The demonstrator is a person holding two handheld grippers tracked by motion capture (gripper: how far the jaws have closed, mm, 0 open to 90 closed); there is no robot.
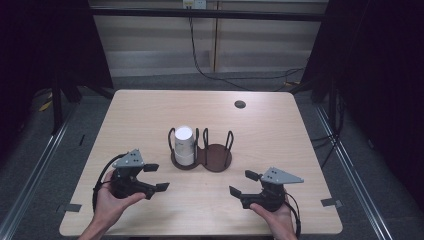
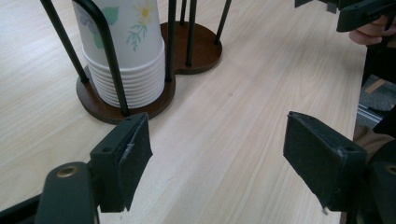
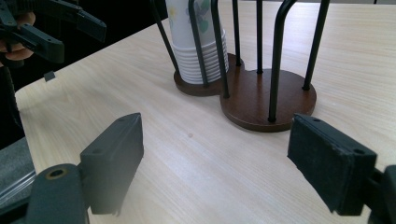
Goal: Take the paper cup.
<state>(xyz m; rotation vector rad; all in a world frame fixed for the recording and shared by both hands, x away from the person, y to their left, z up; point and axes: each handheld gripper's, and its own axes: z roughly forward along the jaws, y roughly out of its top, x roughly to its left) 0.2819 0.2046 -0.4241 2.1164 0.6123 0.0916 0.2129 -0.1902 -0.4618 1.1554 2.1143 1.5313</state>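
Wooden and pale, the table (image 1: 150,112) is carrying a dark brown two-ring cup holder (image 1: 216,161) near its middle, with thin black wire posts standing up from the base. A stack of white paper cups (image 1: 183,145) is sitting upside down in the ring at the holder's 9 o'clock side; the other ring is standing bare. In both gripper views the tops of the posts and of the stack are running off the upper edge, so the flower print on the outer cup is only partly readable.

At about 7 o'clock from the holder, the left gripper (image 1: 156,177) is hovering in the person's left hand (image 1: 112,200), its jaws spread wide with nothing between them. At about 5 o'clock, the right gripper (image 1: 244,183) is sitting in the right hand (image 1: 272,212), jaws likewise spread apart and holding nothing. Both forearms are being cut off by the bottom edge. A small dark round grommet (image 1: 240,104) is showing toward the table's 1 o'clock corner. Beyond the table, the dark surroundings are hard to make out.
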